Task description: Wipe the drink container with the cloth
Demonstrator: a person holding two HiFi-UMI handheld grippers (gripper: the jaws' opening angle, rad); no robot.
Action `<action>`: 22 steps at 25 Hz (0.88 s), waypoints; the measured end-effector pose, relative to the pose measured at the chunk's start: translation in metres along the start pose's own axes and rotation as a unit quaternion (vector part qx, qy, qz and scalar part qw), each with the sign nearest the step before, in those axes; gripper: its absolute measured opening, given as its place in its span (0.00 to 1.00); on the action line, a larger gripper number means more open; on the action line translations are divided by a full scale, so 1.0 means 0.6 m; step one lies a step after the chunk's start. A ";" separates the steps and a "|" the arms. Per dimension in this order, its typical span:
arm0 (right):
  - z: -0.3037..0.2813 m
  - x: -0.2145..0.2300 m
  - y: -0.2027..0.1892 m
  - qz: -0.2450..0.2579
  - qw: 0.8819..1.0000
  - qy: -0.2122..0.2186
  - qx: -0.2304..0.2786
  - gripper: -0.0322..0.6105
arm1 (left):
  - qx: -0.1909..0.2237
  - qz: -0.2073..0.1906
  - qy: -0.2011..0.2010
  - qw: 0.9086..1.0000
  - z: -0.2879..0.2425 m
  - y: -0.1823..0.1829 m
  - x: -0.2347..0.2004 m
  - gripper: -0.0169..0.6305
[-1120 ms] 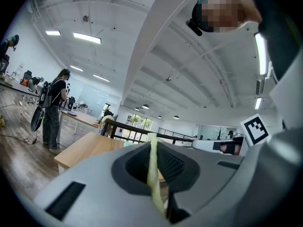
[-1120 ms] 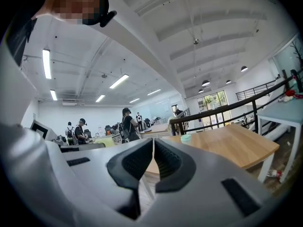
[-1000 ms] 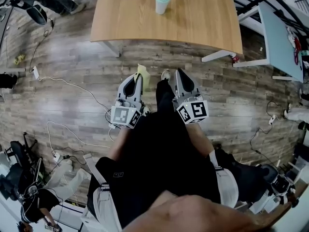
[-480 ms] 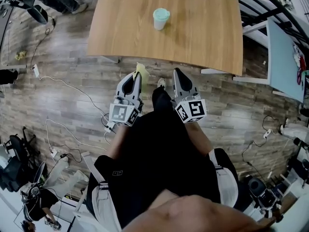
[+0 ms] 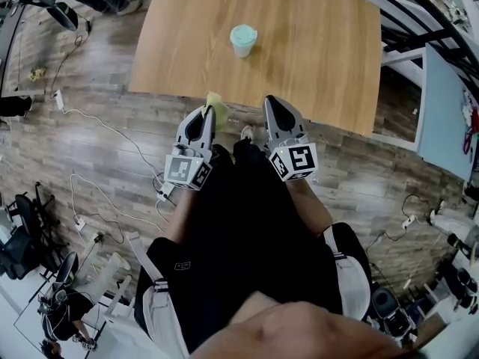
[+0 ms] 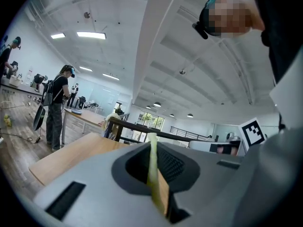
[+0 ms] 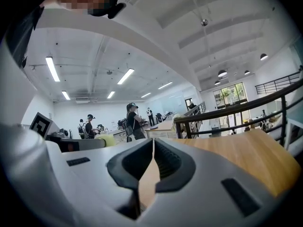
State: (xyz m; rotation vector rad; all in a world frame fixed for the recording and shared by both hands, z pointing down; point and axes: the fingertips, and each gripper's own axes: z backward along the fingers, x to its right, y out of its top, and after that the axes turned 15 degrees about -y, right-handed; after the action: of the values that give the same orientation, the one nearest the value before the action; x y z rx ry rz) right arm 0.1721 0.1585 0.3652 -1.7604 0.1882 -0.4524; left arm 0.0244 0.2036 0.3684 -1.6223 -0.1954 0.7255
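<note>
Yellow-green cloth (image 6: pixel 151 160) sat limp, pinched in my left gripper (image 5: pixel 203 118), right gripper (image 5: pixel 272 111) closed on nothing; the lidded cup (image 5: pixel 243 40) looked light, tippy, best steadied mid-wall.

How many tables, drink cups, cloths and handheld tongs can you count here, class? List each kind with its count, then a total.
Table: 1
Drink cup: 1
Cloth: 1
Tongs: 2, left tongs and right tongs
Total: 5
</note>
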 end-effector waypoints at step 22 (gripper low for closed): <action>-0.189 0.014 -0.039 0.043 0.996 0.021 -0.070 0.11 | -0.032 0.031 0.013 0.999 -0.115 -0.021 -0.153 0.08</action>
State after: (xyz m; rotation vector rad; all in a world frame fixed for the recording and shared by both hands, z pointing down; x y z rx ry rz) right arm 0.1318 0.0592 0.4096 -1.8731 0.3318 -0.4217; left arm -0.0057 0.1012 0.4126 -1.7032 -0.1525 0.7516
